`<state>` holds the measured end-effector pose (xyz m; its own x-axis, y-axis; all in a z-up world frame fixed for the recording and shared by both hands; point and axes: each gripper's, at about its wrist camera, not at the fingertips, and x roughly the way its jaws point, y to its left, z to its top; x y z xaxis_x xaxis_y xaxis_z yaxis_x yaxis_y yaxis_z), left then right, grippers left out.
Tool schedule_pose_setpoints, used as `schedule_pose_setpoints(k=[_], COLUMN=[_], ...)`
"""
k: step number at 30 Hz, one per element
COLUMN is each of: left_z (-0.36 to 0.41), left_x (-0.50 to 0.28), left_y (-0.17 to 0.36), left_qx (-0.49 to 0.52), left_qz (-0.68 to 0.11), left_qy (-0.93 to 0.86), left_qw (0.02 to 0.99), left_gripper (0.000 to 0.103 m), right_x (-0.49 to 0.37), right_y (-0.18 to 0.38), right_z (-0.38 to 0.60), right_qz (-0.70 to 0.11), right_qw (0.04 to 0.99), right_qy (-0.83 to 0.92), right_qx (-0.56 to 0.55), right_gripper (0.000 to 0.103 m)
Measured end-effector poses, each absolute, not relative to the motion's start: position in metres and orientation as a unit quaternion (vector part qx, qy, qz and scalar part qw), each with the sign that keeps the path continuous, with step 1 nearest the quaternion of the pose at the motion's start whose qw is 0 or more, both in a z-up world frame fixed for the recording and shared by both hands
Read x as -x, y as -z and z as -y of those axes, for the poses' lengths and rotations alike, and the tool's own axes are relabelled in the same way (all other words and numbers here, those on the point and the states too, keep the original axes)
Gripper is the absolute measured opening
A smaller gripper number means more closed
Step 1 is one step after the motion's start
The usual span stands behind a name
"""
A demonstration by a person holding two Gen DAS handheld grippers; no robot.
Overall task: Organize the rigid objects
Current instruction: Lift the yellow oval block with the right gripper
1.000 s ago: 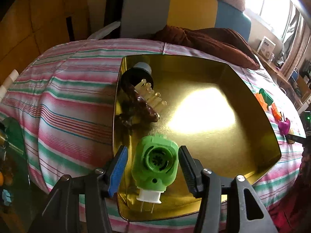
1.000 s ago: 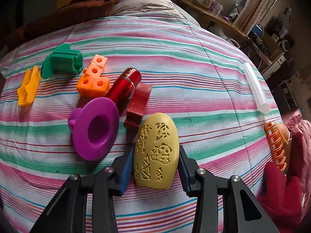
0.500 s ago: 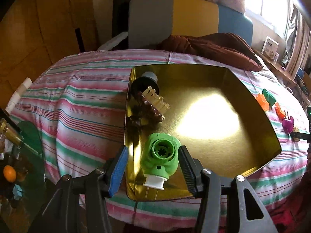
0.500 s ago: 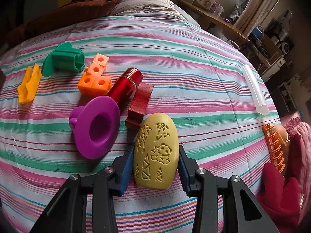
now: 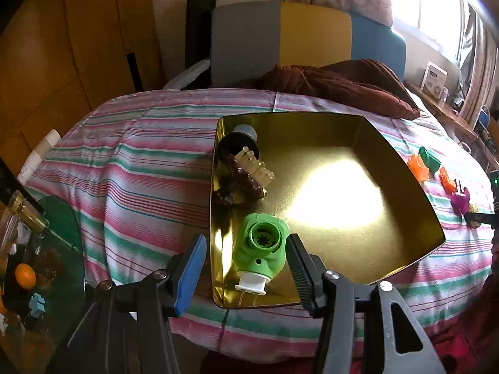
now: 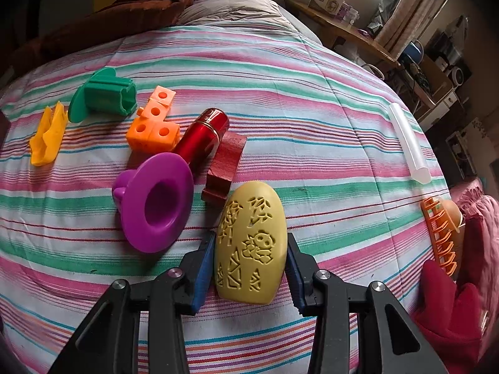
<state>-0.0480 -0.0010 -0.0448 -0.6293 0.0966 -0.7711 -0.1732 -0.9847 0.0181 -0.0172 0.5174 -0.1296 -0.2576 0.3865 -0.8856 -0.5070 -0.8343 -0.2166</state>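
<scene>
gripping the yellow embossed oval shell (image 6: 251,243) on the bed, the right gripper (image 6: 249,265) should lift straight before heading to the gold tray (image 5: 402,168), where the spread-open left gripper (image 5: 246,268) frames the green plug-in device (image 5: 260,249) at 6 o'clock.

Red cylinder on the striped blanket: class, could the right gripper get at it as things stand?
Probably not yet. The right gripper is already clamped on the yellow carved oval, and the purple funnel and dark red block crowd the red cylinder.
</scene>
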Motion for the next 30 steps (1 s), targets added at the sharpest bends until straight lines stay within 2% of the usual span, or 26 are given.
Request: schedule_pose_setpoints(k=[17,30], left_z=[0.003,0.001], left_x=[0.044,0.04], left_y=[0.043,0.043], left_qx=[0.426,0.423], left_qz=[-0.039,-0.042], left_qy=[-0.901,-0.902], left_qw=[0.073,0.074], left_gripper=[0.054,0.054], right_x=[0.014,-0.004], right_y=[0.126,0.098], right_z=[-0.522,-0.539], right_qz=[-0.085,-0.147], right_qw=[0.284,0.33], right_qy=[-0.792,-0.812], right_qx=[0.534,0.459], right_gripper=[0.042,0.042])
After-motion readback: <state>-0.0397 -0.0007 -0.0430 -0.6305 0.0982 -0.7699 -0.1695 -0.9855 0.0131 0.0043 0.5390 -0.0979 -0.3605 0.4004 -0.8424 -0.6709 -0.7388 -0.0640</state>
